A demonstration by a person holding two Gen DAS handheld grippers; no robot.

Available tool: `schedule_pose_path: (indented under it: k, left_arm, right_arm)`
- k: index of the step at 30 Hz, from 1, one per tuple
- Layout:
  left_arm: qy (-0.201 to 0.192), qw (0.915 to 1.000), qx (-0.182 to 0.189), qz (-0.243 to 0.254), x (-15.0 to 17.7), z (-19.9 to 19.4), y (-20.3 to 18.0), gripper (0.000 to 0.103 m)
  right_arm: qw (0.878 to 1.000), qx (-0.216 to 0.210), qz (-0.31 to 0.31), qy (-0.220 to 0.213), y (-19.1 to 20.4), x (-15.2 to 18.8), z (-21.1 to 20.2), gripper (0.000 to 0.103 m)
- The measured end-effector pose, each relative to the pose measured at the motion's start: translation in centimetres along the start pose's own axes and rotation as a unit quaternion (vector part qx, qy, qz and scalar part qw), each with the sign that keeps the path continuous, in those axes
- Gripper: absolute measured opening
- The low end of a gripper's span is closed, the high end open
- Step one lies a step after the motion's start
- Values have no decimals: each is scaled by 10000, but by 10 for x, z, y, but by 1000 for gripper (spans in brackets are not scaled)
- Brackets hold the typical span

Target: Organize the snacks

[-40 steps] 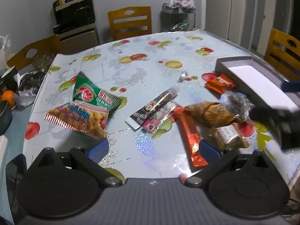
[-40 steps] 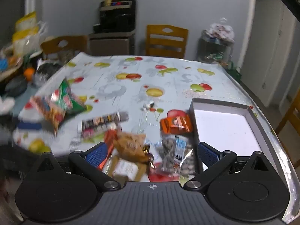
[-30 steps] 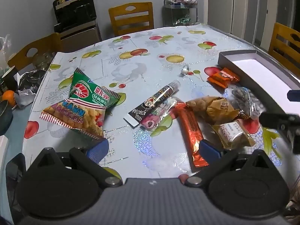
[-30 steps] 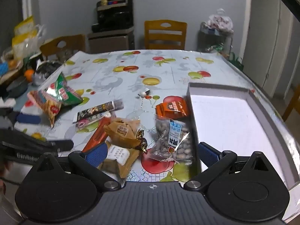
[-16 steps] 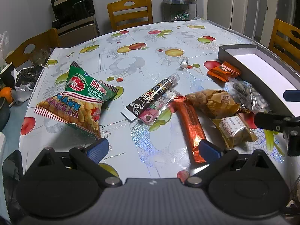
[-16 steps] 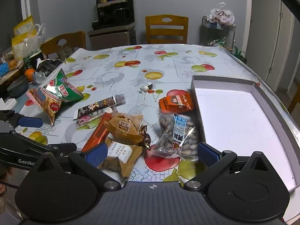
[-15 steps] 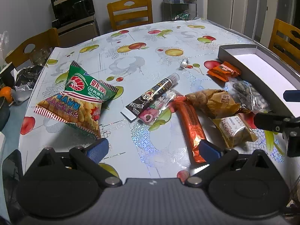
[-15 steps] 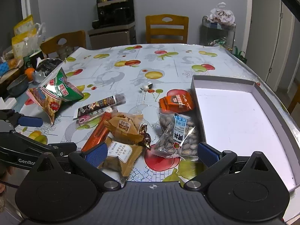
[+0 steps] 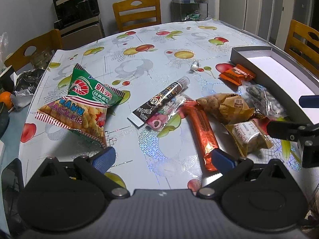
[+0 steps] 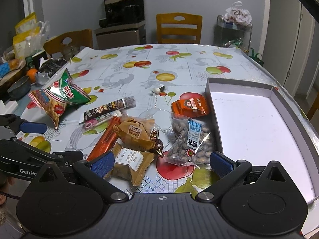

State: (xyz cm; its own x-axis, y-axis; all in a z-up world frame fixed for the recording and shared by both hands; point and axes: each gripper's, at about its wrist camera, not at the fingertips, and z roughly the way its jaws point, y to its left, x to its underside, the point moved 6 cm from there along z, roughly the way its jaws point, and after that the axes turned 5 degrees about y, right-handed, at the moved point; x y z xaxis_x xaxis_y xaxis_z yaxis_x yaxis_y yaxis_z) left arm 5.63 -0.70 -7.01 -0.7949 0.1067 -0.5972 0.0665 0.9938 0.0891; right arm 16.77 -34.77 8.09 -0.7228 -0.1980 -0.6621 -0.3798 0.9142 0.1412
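While both grippers hover spread wide and empty — right gripper [image 10: 161, 162], left gripper [image 9: 162, 157] — approach the seed packet [image 10: 189, 139] beside the empty tray [image 10: 295, 131] low, pinching its crimped edge — not the bulge.

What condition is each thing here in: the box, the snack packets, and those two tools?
Grey box: open, nothing inside.
Prawn cracker bag: sealed, lying on table.
Seed packet: sealed, beside the box.
Orange bar: wrapped, lying flat.
Left tool: open, holding nothing.
Right tool: open, holding nothing.
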Motion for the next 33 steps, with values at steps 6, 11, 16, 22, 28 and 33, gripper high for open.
schedule_pose_path:
  k: [6, 11, 16, 22, 28, 33]
  left_arm:
    - [-4, 10000, 4, 10, 1, -1, -1, 103]
    - [-14, 10000, 2, 15, -1, -3, -1, 103]
    - [-8, 10000, 7, 15, -1, -3, -1, 103]
    - [-3, 9999, 113, -2, -1, 0, 0, 103]
    - [-48, 9998, 188, -23, -1, 2, 3, 103]
    - [-97, 9997, 219, -2, -1, 1, 5, 103]
  right_arm:
    - [10000, 4, 0, 4, -1, 0, 0, 103]
    - [10000, 0, -1, -13, -2, -1, 0, 103]
    - [10000, -6, -7, -12, -1, -1, 0, 103]
    - [9997, -242, -84, 57, -1, 1, 3, 103]
    - [9982, -499, -344, 48, 5, 7, 3, 103]
    - [9978, -491, -440, 29, 7, 5, 5, 103]
